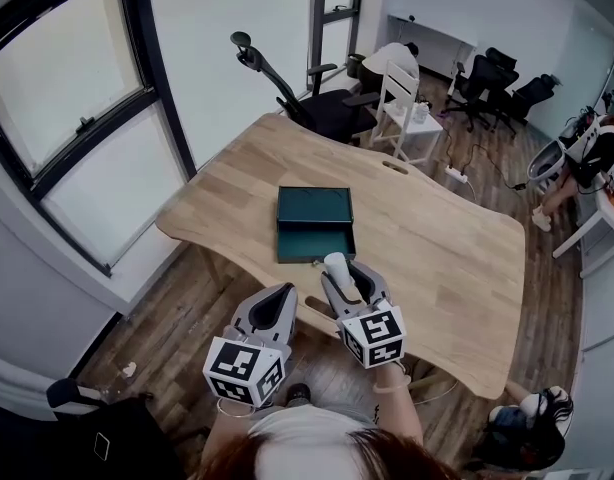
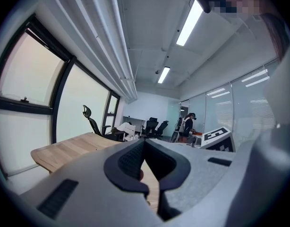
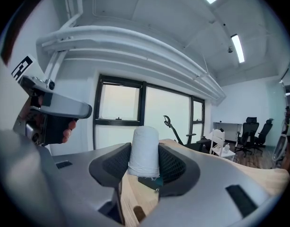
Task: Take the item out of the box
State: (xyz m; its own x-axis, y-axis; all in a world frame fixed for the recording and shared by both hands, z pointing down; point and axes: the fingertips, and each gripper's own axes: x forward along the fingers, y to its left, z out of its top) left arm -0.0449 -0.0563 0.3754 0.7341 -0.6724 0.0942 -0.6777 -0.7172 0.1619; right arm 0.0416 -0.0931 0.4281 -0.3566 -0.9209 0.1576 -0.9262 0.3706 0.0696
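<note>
White roll (image 3: 144,151) stands upright between the jaws of the right gripper (image 3: 144,163), which are pressed against its two sides and hold it clear of the table. In the head view the roll (image 1: 337,266) sticks up out of the right gripper (image 1: 339,268) over the near edge of the table (image 1: 437,258), just on the near side of the box (image 1: 315,223) and out of it. The left gripper (image 1: 283,296) hangs beside the right one, a little nearer to the person, and its own view shows the left gripper (image 2: 144,156) with jaws brought together at the tips and nothing between them. The box is dark green and lies open on the light wooden table, its two shallow halves side by side, the far half flat and the near half facing the grippers; a sliver of its green edge (image 3: 149,182) shows just beneath the roll in the right gripper view. Beyond the far side of the table stands a black office chair (image 1: 287,93), and next to it a white chair (image 1: 402,98). A big dark-framed window (image 1: 67,98) fills the wall on the left. Far off on the right a person (image 1: 592,158) bends over near a white desk.
</note>
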